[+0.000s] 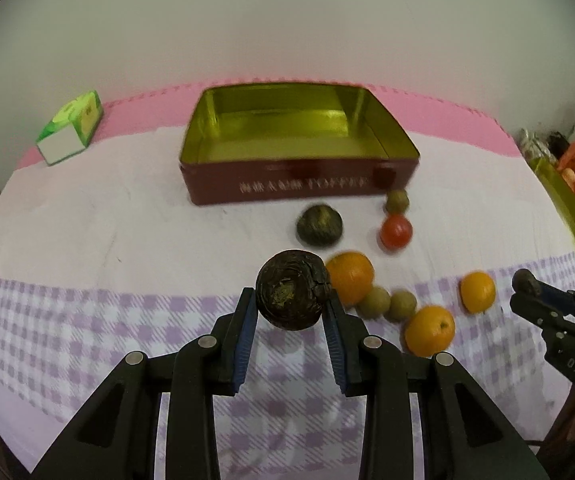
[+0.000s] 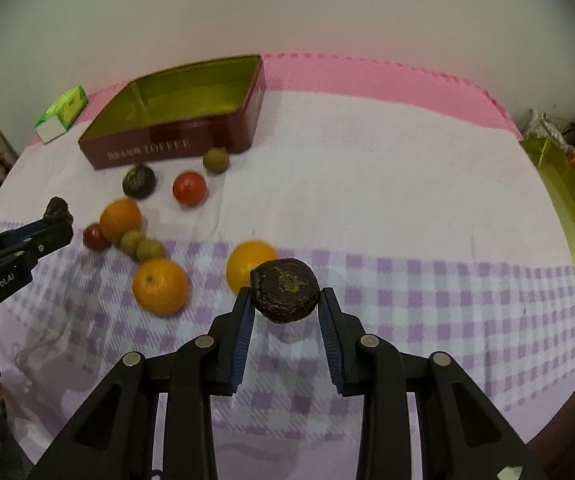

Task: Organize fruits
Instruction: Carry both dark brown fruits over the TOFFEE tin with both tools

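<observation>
In the left wrist view my left gripper is shut on a dark wrinkled round fruit, held above the checked cloth. In the right wrist view my right gripper is shut on a similar dark fruit, whose shadow falls on the cloth below it. Each view shows the other gripper at its edge with its fruit. A maroon tin with a gold inside stands open and empty at the back. In front of it lie a third dark fruit, a red tomato, oranges and small brownish fruits.
A green and white carton lies at the back left on the pink mat. The gold tin lid leans at the table's right edge, with orange bags and clutter behind it. A second tomato sits beside the oranges.
</observation>
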Tool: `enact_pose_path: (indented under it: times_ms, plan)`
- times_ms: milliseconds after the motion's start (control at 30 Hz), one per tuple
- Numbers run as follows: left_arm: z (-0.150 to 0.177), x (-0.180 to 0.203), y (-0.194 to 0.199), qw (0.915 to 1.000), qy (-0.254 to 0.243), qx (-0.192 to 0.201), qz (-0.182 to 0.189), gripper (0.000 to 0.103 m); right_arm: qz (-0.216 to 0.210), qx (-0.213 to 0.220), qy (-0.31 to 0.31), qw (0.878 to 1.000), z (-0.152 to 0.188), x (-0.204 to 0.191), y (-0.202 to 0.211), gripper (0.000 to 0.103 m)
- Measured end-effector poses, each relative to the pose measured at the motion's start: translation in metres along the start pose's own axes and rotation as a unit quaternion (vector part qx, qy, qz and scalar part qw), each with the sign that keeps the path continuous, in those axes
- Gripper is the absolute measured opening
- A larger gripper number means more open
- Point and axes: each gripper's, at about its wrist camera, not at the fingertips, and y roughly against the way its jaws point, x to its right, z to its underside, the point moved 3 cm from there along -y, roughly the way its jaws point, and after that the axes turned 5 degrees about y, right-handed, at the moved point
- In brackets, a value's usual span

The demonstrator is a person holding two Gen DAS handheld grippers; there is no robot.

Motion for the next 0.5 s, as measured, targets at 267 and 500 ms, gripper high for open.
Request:
enact_pose_path:
  times_ms: [267, 500]
  plan:
    - [-0.034, -0.02, 0.0, 0.9997, 0.01, 0.016, -0.012, 0.034, -0.019, 0.015, 0.02, 0.999, -0.041, -0.013, -0.005, 0.03]
    - [-0.078, -0.035, -0.012, 0.9993, 0.017, 0.029, -0.018, 0.034, -0.028, 0.03, 0.04, 0.998, -0.091, -0.025, -0.017, 0.03]
